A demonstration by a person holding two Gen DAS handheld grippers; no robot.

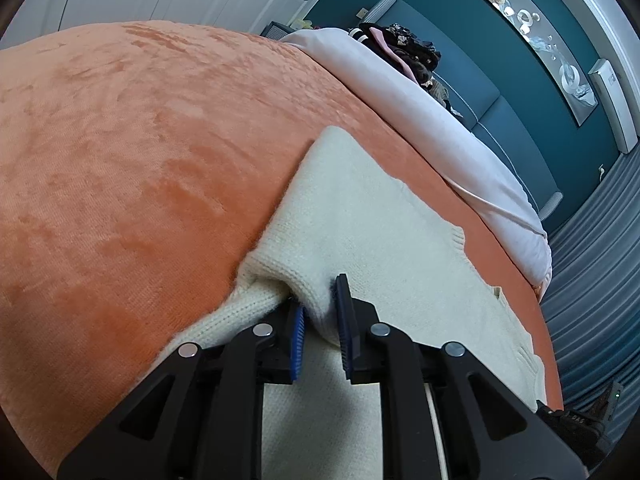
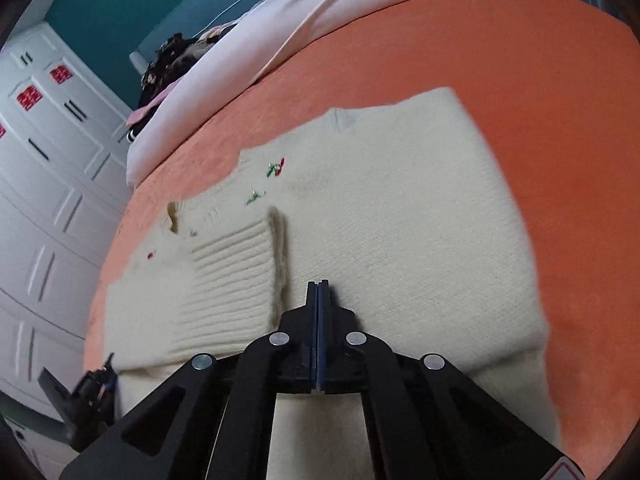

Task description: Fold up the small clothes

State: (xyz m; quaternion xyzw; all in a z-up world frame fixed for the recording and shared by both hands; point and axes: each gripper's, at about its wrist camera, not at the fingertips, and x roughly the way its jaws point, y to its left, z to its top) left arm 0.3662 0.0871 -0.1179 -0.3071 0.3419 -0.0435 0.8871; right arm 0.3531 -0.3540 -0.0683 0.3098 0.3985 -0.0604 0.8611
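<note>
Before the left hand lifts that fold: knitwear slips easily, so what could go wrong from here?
The left gripper pinches only a small bunch of the cream sweater, so the knit may slip out or stretch. The right gripper is shut with nothing between its pads, above the sweater, so nothing anchors the sweater; it could drag across the orange blanket.

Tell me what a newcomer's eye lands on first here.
The cream knit sweater spread flat across the orange bedspread dominates both views. The left claw pinches a raised fold at its edge, while the right claw sits closed above the sweater's middle, beside a ribbed cuff.
</note>
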